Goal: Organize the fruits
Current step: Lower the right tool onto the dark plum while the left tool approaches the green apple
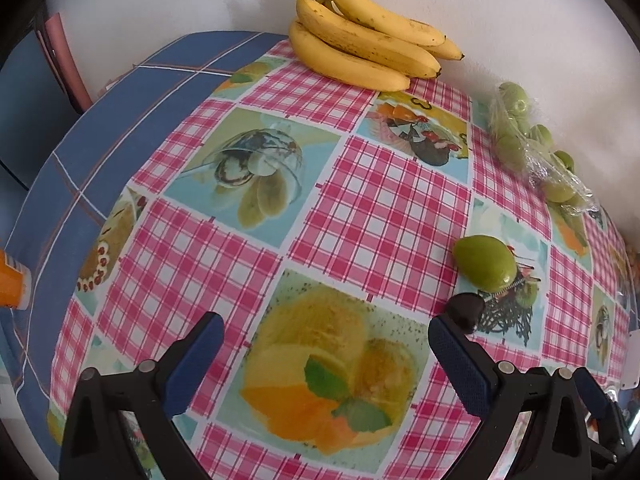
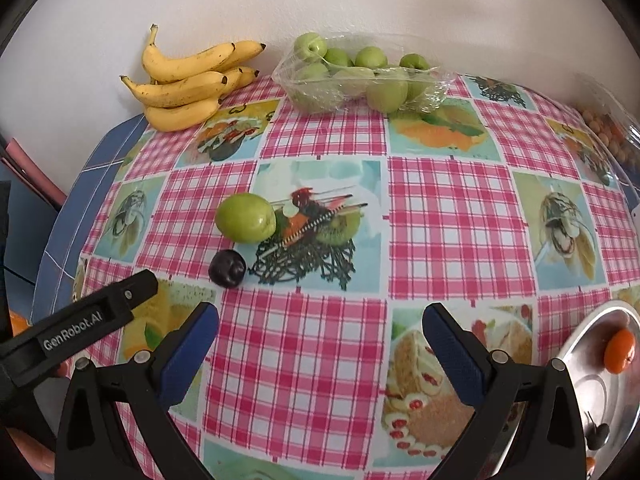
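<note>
A loose green fruit (image 2: 246, 218) lies on the checked tablecloth with a dark plum (image 2: 227, 268) just in front of it. Both also show in the left wrist view, the green fruit (image 1: 485, 263) and the plum (image 1: 466, 310) by my left gripper's right fingertip. A banana bunch (image 2: 188, 84) and a clear bag of green fruits (image 2: 360, 78) lie at the back by the wall. My left gripper (image 1: 324, 330) is open and empty. My right gripper (image 2: 320, 320) is open and empty, a little behind the plum.
A metal plate (image 2: 592, 384) at the right holds an orange fruit (image 2: 619, 350) and a dark fruit (image 2: 598, 435). A clear bag of small brown fruits (image 2: 608, 136) lies at the far right. An orange cup (image 1: 12, 280) stands at the table's left edge.
</note>
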{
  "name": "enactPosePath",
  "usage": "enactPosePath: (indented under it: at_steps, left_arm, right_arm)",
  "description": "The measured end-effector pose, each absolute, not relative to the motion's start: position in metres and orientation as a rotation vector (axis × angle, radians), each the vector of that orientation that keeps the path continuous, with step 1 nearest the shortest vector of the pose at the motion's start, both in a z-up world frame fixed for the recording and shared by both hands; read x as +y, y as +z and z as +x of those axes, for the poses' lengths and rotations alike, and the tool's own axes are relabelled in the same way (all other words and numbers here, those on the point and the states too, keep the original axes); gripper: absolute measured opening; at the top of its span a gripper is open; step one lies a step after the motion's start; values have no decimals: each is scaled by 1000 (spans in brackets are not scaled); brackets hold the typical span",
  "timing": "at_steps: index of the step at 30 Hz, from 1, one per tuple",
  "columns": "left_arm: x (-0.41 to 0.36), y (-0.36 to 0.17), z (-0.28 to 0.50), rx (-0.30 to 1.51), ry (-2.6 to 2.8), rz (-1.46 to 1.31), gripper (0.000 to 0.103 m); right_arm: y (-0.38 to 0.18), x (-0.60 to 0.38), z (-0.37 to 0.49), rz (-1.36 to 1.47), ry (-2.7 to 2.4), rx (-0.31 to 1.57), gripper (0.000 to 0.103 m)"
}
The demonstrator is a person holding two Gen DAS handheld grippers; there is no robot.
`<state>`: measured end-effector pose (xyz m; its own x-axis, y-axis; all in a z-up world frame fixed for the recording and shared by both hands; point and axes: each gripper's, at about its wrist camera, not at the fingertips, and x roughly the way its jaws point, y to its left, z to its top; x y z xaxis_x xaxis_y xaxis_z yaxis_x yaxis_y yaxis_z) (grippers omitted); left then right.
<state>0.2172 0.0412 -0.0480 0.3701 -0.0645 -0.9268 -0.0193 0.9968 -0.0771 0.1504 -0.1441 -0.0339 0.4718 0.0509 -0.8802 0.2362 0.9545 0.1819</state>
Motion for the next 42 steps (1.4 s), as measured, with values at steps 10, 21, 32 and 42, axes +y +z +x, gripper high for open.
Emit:
enactPosePath:
  at_steps: [10, 21, 32, 42]
  left_arm:
    - [54, -55, 231, 1170, 11, -110, 103]
    - [67, -58, 239, 1162, 14, -151, 103]
    - [61, -61, 240, 1168, -3, -147, 103]
    - [46, -52, 233, 1154, -22, -123, 103]
  right_arm:
    - [-50, -126, 175, 287, -77, 1078, 100]
    - [-62, -95, 197, 235, -19, 1082, 68]
    - [-66, -86, 205, 241, 18, 1090, 32]
    - [-57, -103, 198, 317, 36, 1109, 31]
